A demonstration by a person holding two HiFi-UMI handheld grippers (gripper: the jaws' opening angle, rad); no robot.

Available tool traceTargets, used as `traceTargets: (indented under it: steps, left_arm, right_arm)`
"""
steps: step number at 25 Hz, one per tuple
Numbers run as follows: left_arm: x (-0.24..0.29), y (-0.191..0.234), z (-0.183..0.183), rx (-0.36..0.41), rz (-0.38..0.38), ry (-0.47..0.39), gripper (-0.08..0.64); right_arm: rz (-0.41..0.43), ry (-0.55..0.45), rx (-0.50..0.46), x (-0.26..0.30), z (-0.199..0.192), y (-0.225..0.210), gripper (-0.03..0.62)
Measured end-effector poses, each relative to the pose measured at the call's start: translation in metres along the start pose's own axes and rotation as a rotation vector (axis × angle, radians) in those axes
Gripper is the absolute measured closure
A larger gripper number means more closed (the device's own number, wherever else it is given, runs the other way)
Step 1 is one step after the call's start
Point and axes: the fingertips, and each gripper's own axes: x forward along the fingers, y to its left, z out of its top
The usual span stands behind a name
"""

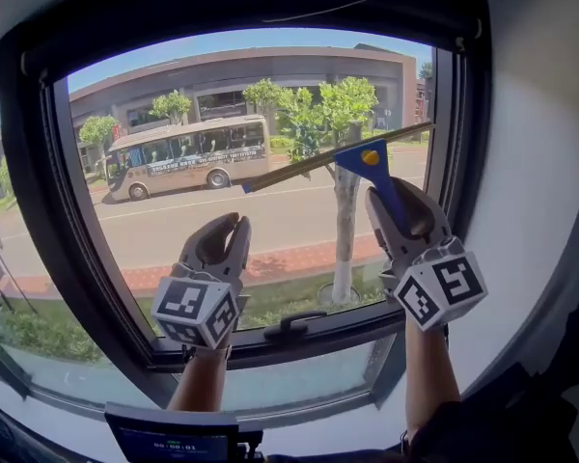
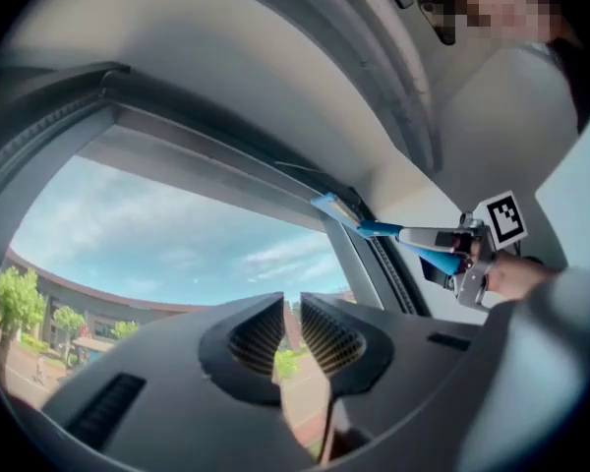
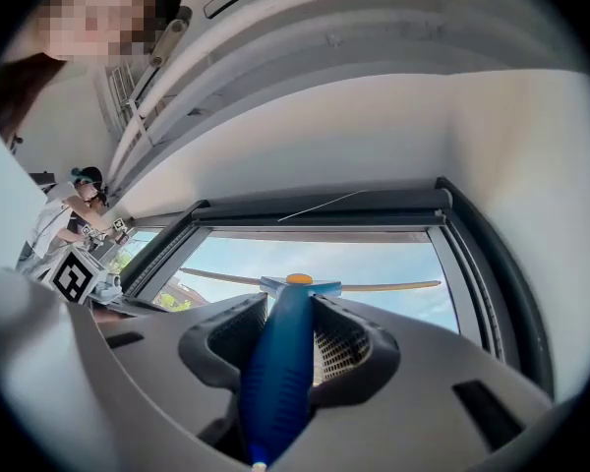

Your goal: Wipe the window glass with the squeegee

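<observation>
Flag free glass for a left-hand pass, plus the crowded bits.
Free: the left half of the pane, between the left frame, the lower blade tip of the squeegee and the left gripper. Crowded: upper right, where the blade runs toward the right frame and the right gripper clamps its blue handle. The window handle sits on the bottom rail.

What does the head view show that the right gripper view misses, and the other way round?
Only the head view shows the bus on the road and the window handle. Only the right gripper view shows a second person in a cap, far left. Both show the blue squeegee clamped in the right gripper, its blade up at the window glass.
</observation>
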Motion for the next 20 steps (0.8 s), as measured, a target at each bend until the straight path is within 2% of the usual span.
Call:
traceTargets:
  steps: [3,7,13,15,20]
  left_arm:
    - [0.007,0.017,0.041,0.095,0.08,-0.097,0.557]
    - [0.017,0.022,0.079,0.155,0.116,-0.178,0.557]
    - [0.039,0.017,0.112,0.194,0.112,-0.197,0.557]
    - [0.049,0.019,0.121,0.22,0.112,-0.215,0.557]
    - [0.071,0.031,0.138,0.227,0.144,-0.232,0.557]
  right_arm:
    - [-0.054,-0.021,-0.03,0.016,0.016,-0.022,0.451]
    - [-0.102,-0.034,-0.017,0.028,0.022,-0.04,0.451]
    - [-0.181,-0.049,-0.008,0.046,0.032,-0.063,0.451]
    - [-0.192,-0.06,-0.003,0.056,0.039,-0.07,0.451]
    - [-0.212,-0.071,-0.009,0.079,0.052,-0.086,0.451]
